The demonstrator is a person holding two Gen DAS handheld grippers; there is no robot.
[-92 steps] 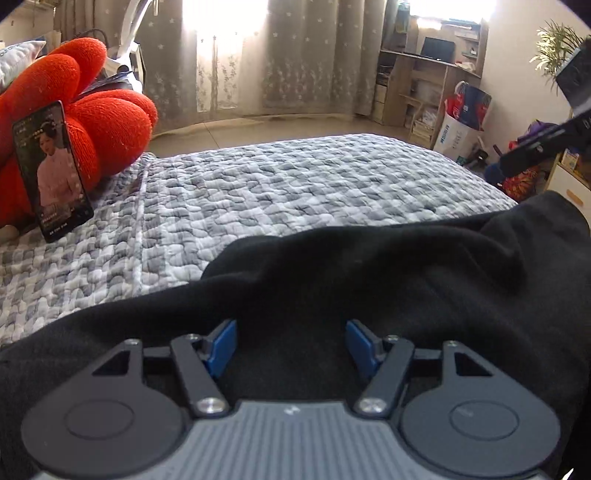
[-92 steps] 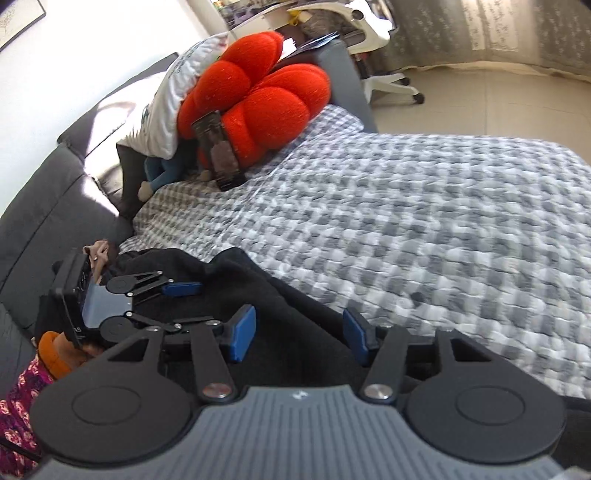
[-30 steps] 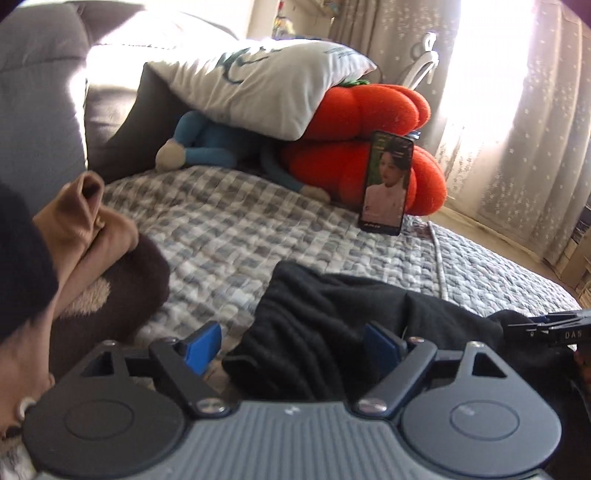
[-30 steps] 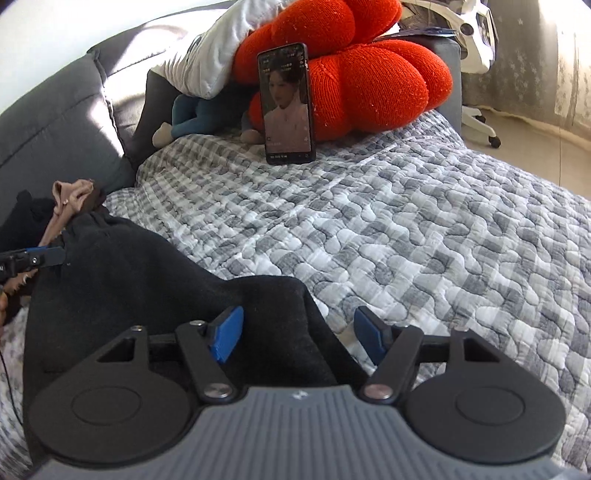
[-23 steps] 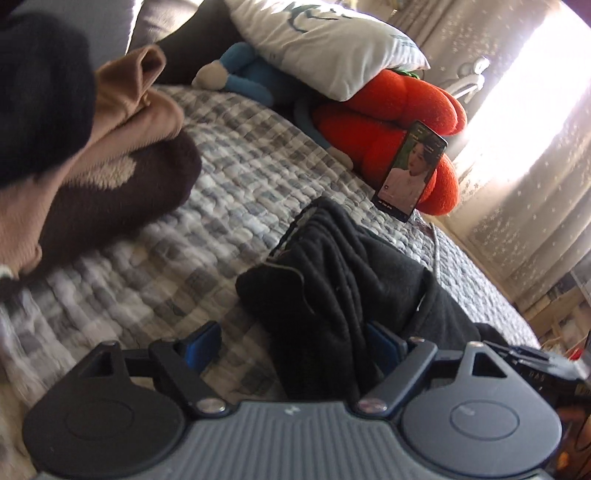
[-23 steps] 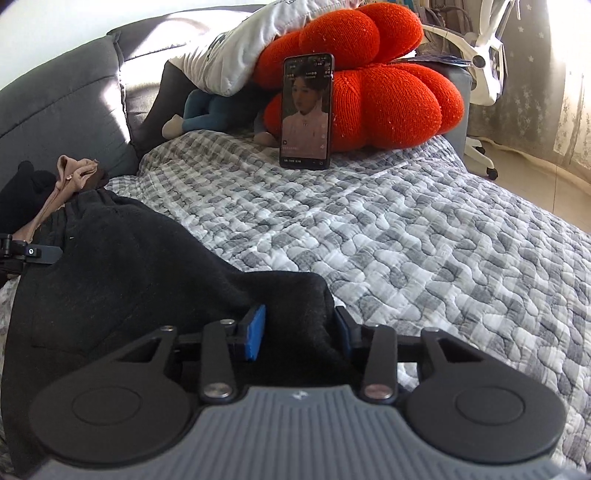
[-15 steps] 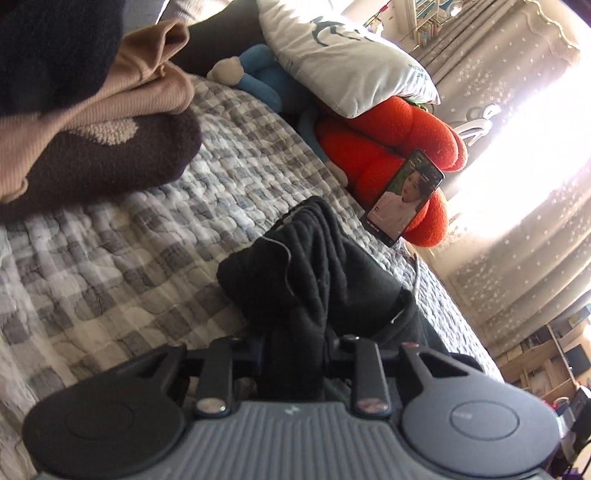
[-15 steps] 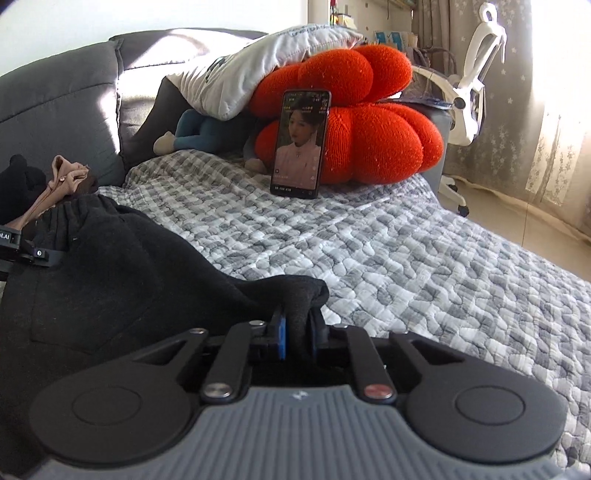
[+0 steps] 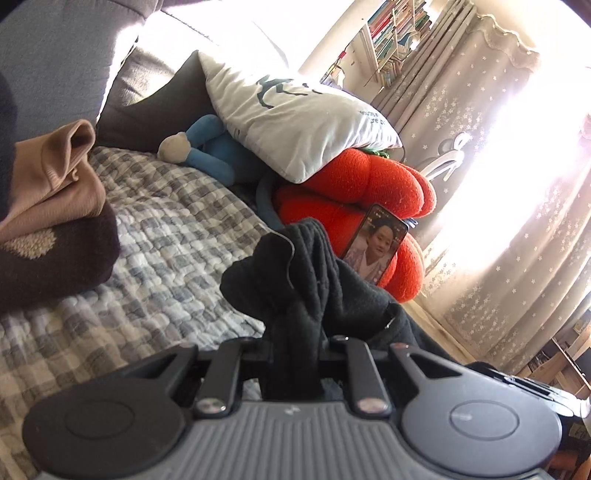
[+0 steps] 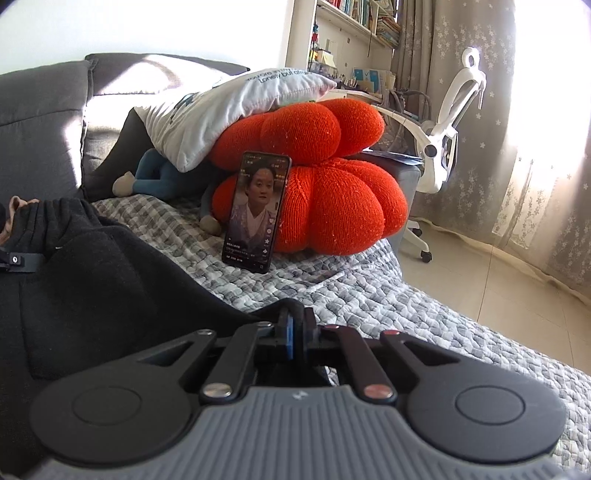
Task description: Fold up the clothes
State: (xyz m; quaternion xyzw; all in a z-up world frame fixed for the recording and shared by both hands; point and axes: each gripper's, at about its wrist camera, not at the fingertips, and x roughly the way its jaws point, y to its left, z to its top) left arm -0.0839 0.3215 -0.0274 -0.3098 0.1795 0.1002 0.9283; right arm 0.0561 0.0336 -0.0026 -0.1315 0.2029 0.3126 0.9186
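Left gripper (image 9: 293,347) clenched on a bunched fold of the black garment (image 9: 310,280), cloth rising in a ridge between the closed jaws and blocking the lower part of the phone (image 9: 376,247); right gripper (image 10: 295,332) likewise clamped on a thin edge of the same black garment (image 10: 92,280), blue pads pressed nearly together. Garment draped over the grey-and-white checked quilt (image 9: 166,236), spreading across the left of the right wrist view, with part of the left gripper's finger (image 10: 16,260) seen at its far edge. Phone (image 10: 256,210) propped upright against the orange pumpkin-shaped cushion (image 10: 332,192), screen lit. White printed pillow (image 9: 291,110) lying on top of the cushion and over a blue plush toy (image 9: 207,151). Pile of other clothes, tan over dark brown (image 9: 48,206), at left on the quilt, near but apart from the black garment. Grey sofa back (image 10: 40,125) behind; white office chair (image 10: 447,122), starred curtains (image 10: 546,155) and bookshelves (image 10: 347,33) beyond
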